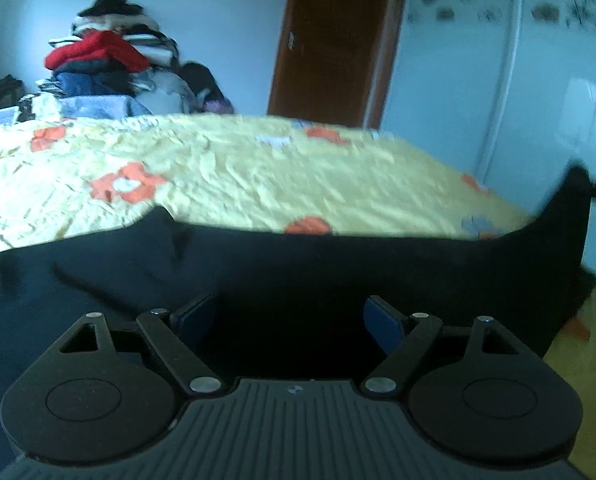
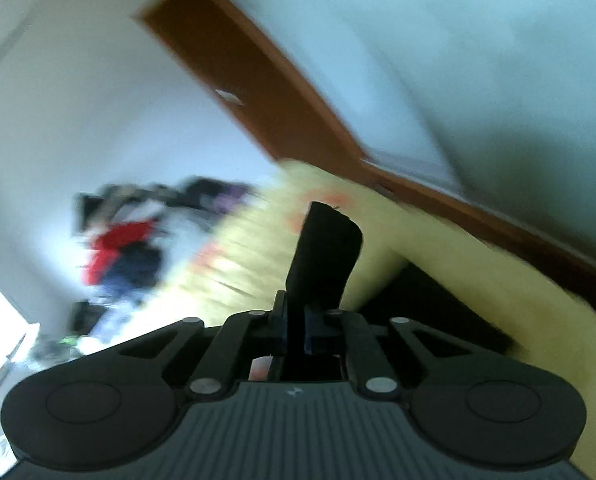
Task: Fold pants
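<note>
Two grippers in play. Your left gripper (image 1: 293,320) has its jaws spread wide, hovering low over the black pants (image 1: 257,264), gripping nothing. The pants lie spread across the near part of the yellow floral bedspread (image 1: 257,168), one corner lifted at the far right. Your right gripper (image 2: 295,320) is clenched on a black flap of the pants (image 2: 324,256), raised above the bedspread (image 2: 478,280); that view is tilted and blurred. Clothes pile (image 1: 105,68) sits behind the bed, brown door (image 1: 334,36) beyond.
</note>
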Available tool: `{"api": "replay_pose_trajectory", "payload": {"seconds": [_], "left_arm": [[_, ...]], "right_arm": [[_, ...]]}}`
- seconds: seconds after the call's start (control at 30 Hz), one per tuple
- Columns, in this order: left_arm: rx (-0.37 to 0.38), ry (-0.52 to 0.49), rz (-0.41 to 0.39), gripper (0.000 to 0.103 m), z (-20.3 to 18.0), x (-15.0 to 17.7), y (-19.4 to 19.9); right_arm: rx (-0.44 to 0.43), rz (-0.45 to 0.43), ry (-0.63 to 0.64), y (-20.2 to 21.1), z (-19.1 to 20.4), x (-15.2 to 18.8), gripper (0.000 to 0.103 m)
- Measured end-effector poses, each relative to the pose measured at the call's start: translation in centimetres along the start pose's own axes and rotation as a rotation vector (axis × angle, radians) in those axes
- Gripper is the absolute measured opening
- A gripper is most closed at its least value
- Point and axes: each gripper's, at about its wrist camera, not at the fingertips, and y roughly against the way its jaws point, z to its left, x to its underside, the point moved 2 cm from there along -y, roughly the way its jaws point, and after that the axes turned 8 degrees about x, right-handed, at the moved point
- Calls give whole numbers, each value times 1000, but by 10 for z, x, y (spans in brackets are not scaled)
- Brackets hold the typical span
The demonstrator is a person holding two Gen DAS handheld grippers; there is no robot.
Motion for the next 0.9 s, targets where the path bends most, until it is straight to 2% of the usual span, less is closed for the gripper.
{"api": "replay_pose_trajectory", "payload": {"seconds": [0.07,0.1,0.17,0.27,0.3,0.37,0.4,0.5,0.53,0.57,0.7,0.77,0.9], "left_arm": [[-9,7,-24,84,0,-4,5],[-11,6,-19,84,0,-5,5],[-5,6,-7,84,0,-6,5],[18,20,16,84,0,-4,3],[27,23,26,84,0,-4,2],[35,18,38,84,-1,-3,1],[37,13,42,84,-1,-2,0],[32,9,35,84,-2,-3,4],[33,12,33,84,-2,-5,6],[36,16,30,84,-2,-6,7],[38,27,8,84,-2,-11,15],[37,26,4,84,-2,-13,17],[25,6,2,86,-2,-12,24]], "right_arm": [[-116,-98,83,12,34,-19,7],[-125,-130,128,18,46,-24,6],[-53,-112,144,22,43,-22,7],[183,1,76,16,-8,3,7],[259,53,58,13,-27,14,7],[349,182,22,5,-57,34,10],[392,189,7,8,-65,41,14],[433,54,-40,39,-67,41,19],[433,17,-51,49,-66,39,19],[415,18,-60,54,-67,37,20],[305,165,-175,48,-72,50,20],[306,209,-226,44,-76,60,20],[295,183,-281,37,-79,69,21]]}}
